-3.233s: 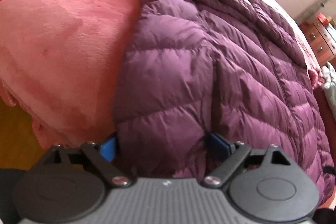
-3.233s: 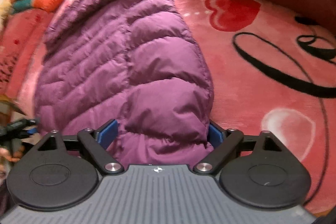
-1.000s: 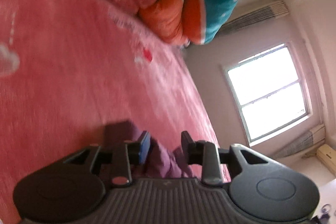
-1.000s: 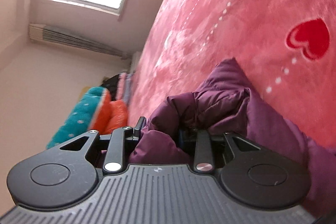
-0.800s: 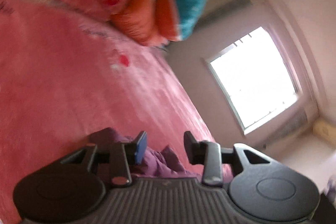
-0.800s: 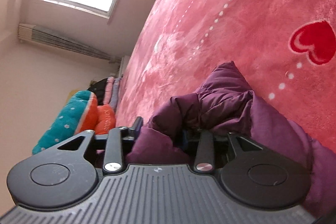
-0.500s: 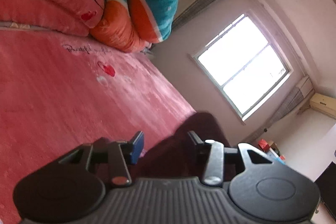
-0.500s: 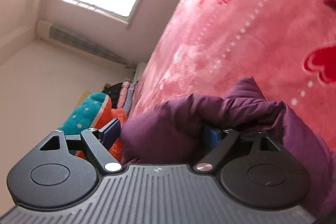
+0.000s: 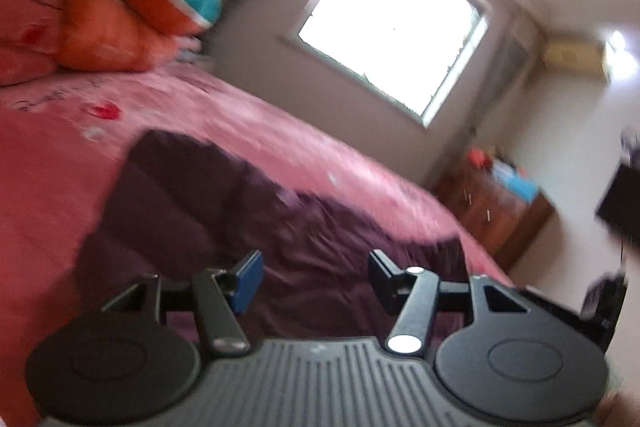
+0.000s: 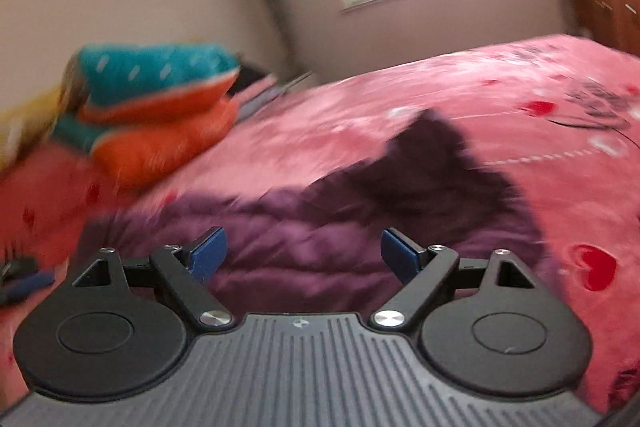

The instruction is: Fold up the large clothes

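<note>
Pink bedding [image 9: 48, 163] is spread under the purple jacket [image 10: 320, 227], which lies flat on the bed. Both the left gripper [image 9: 316, 277] and right gripper [image 10: 304, 253] are held above it, jaws apart, nothing clamped.

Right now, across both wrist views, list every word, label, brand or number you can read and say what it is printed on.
No text can be read in either view.
Dark script on the pink bedspread, right wrist view: too blurred to read.
Faint script on the same bedspread, left wrist view: too blurred to read.
Small embossed mark on the right gripper body: a symbol, not legible as letters.
Purple jacket: no label visible.
</note>
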Tool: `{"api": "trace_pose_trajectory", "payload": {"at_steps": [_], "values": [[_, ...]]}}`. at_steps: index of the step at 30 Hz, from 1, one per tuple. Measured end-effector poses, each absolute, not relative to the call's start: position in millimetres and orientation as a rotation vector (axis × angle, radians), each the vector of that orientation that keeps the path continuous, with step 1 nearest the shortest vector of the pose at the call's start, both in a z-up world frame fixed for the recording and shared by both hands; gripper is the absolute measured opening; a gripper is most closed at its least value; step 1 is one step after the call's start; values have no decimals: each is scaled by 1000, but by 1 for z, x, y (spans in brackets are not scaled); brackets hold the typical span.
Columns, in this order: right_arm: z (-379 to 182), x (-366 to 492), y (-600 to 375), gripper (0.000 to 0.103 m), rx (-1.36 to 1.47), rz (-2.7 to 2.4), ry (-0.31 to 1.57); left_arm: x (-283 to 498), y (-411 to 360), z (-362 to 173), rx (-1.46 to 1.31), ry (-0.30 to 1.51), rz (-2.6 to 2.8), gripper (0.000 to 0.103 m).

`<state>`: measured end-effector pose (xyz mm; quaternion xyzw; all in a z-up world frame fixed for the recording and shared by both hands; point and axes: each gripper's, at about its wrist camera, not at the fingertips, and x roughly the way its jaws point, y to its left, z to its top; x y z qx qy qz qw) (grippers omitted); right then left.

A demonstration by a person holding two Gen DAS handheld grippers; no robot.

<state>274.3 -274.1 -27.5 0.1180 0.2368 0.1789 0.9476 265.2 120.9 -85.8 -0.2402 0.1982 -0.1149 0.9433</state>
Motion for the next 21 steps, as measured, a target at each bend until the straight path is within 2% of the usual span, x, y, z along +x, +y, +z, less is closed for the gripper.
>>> {"api": "trace_pose_trajectory", "payload": {"at_steps": [7, 15, 21], "values": [[-30, 294, -197, 103, -1, 493, 499, 311, 88, -91, -383, 411, -247, 58], [-47, 342, -160, 103, -213, 517, 580, 348, 98, -111, -354, 460, -133, 59], [-54, 375, -194, 103, -135, 444, 597, 357, 110, -129, -329, 506, -31, 48]]}}
